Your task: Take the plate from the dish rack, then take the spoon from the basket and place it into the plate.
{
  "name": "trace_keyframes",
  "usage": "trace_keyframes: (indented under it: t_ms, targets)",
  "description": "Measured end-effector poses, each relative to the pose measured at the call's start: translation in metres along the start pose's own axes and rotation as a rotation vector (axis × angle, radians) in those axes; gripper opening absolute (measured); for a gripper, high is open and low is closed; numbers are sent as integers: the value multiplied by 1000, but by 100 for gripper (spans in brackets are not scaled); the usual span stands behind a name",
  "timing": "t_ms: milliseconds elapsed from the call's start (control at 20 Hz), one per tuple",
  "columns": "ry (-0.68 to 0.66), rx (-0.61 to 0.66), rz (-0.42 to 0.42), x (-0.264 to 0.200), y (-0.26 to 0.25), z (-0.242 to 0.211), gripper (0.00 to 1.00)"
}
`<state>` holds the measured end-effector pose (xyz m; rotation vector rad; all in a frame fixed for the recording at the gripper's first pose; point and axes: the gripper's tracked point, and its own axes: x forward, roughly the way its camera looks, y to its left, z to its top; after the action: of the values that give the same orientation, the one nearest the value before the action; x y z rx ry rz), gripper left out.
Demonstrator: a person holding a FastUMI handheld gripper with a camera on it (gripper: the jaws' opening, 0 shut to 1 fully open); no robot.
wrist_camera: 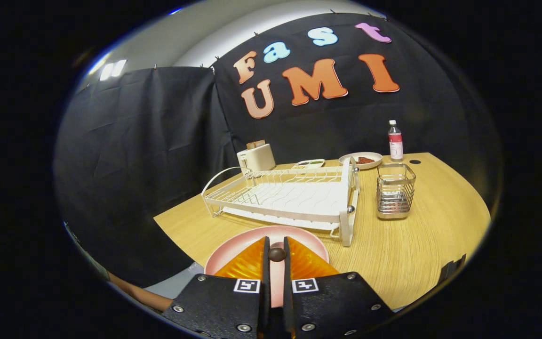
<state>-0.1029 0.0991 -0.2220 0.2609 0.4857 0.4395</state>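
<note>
A pink plate (pixel 301 237) lies flat on the wooden table (pixel 421 249), just in front of the white dish rack (pixel 294 197), whose slots hold nothing. My gripper (pixel 276 248) hangs over the plate with its orange fingers (pixel 247 263) nearly together. A small dark round end of the spoon (pixel 277 254) sits pinched between the fingertips; the remainder of the spoon is hidden. The wire metal basket (pixel 395 190) stands to the right of the rack and looks empty.
Beyond the rack stand a cream toaster (pixel 256 157), a small tray (pixel 308 164), a plate with dark food (pixel 361 160) and a bottle (pixel 395 140). The table's near edge runs just left of the pink plate.
</note>
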Motion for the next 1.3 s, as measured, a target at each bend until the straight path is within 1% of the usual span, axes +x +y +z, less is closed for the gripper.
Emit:
trace_keyframes:
  t_ms: [150, 350, 500, 550, 650, 750, 800, 850, 900, 950, 1000, 1050, 1100, 1200, 1300]
  targets:
    - [9, 16, -2, -2, -2, -10, 10]
    - [36, -36, -32, -3, -4, -22, 14]
    - [39, -78, -37, -3, -1, -23, 19]
    - [35, -84, -33, -2, 1, -22, 20]
    - [20, -87, -40, -3, 2, -14, 25]
    - [-24, -97, -70, -4, -1, 6, 33]
    - [-60, -105, -90, -5, -2, 20, 40]
    - [-97, -113, -105, -6, -2, 35, 44]
    - [-131, -122, -125, -8, -3, 50, 54]
    - [-163, -132, -147, -9, -5, 63, 59]
    - [-197, -143, -169, -11, -6, 76, 68]
    - [-233, -152, -185, -14, -6, 90, 72]
    - [-265, -156, -202, -18, -4, 102, 78]
    - [-319, -167, -221, -23, -1, 123, 84]
    - [-365, -188, -244, -28, 2, 143, 87]
